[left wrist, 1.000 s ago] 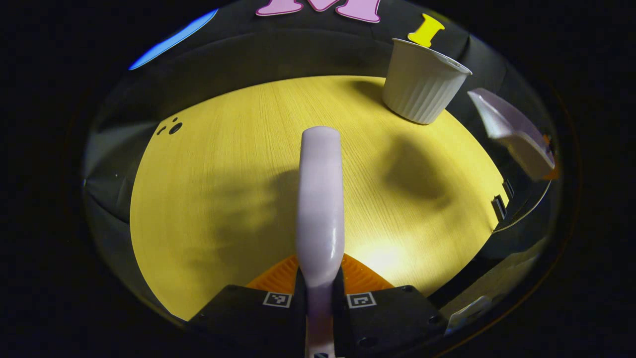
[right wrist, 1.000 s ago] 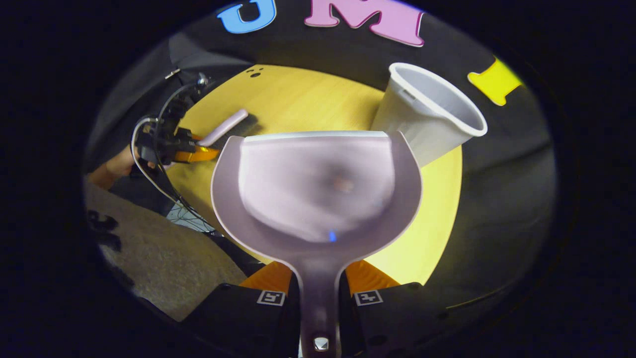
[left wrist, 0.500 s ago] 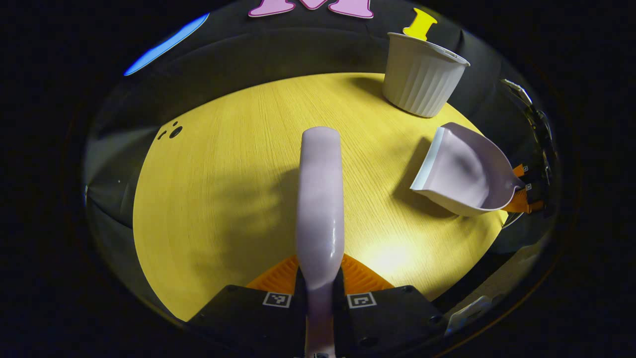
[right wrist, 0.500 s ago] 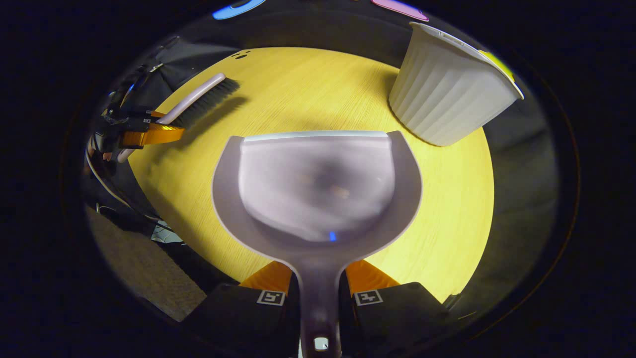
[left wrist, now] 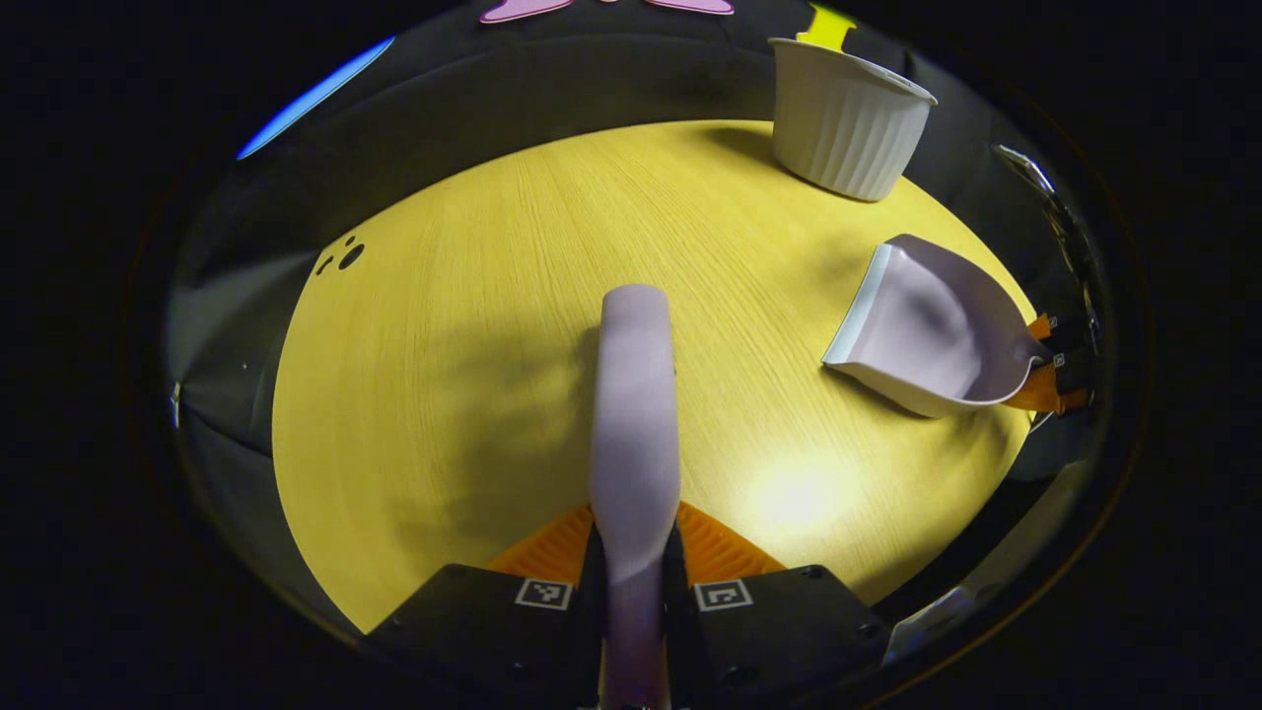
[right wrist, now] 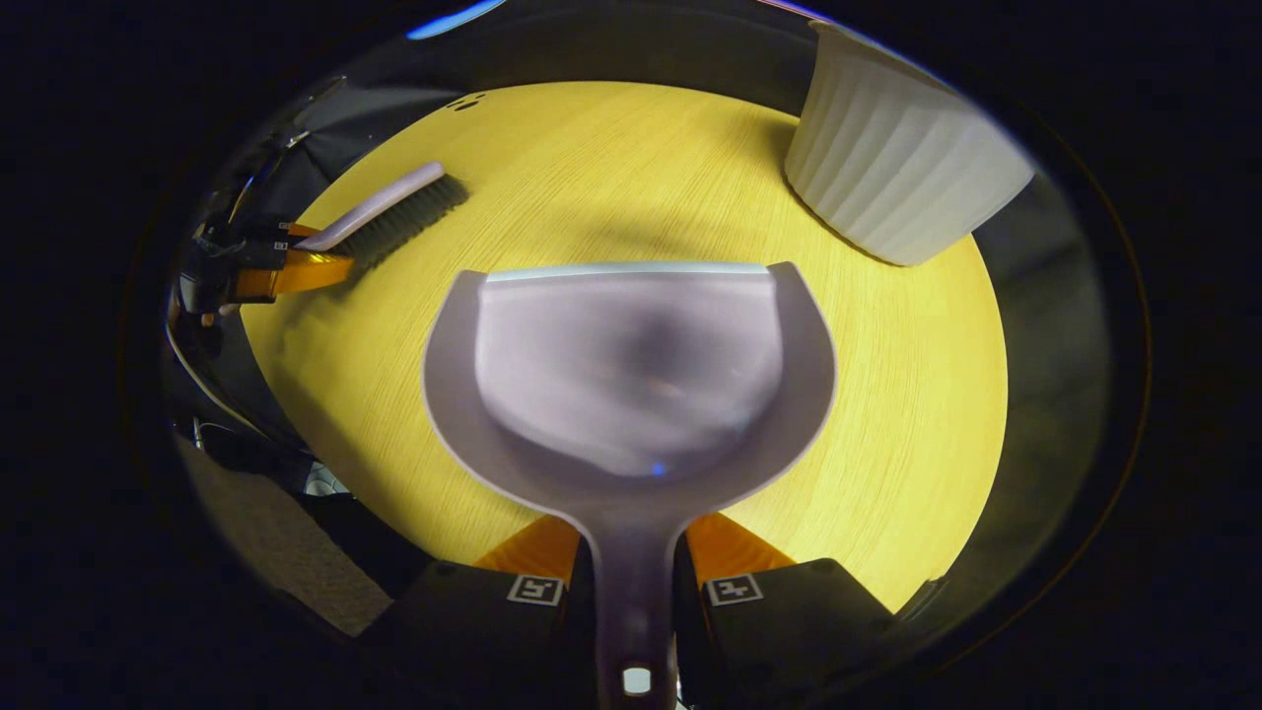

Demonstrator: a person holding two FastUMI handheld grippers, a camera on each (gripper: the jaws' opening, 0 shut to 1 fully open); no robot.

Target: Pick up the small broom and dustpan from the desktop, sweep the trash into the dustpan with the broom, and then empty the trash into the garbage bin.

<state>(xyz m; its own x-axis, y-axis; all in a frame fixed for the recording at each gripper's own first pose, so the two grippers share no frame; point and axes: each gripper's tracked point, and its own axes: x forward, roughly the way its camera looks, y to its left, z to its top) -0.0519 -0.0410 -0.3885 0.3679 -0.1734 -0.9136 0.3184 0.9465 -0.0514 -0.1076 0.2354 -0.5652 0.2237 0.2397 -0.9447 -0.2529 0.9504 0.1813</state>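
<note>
Both fingers of the left gripper (left wrist: 634, 577) are pressing on the smooth, glossy handle of the small broom (left wrist: 636, 414), which is running straight ahead from between them as a rounded, pale lilac plastic bar over the desktop (left wrist: 473, 325). Ribbed pads (left wrist: 552, 547) are showing on either side of the handle. Beyond the broom's blunt tip, the yellow, fine-grained wooden desktop is stretching away, with a few small dark holes (left wrist: 343, 256) sitting near its far left edge. Off to the right, the dustpan (left wrist: 932, 340) is lying low to the wood with its straight lip turned toward the middle of the desk, gripped at its handle end by the right gripper. Farther back, the garbage bin (left wrist: 848, 118), a white tub with vertical ribbing and a flared rim, is standing upright near the desk's far right edge.

In the right gripper view, the right gripper (right wrist: 634, 592) is clamping its fingers on the dustpan's (right wrist: 631, 375) narrow stem, and the scoop is widening ahead into a shallow, matte lilac shell with raised side walls and a flat pale front edge. Past it to the left, the small broom (right wrist: 389, 212) is angling over the desktop (right wrist: 611, 168), dark bristles hanging under its pale back, held by the left gripper (right wrist: 296, 266). At the far right, the ribbed garbage bin (right wrist: 902, 168) is standing on the wood.
</note>
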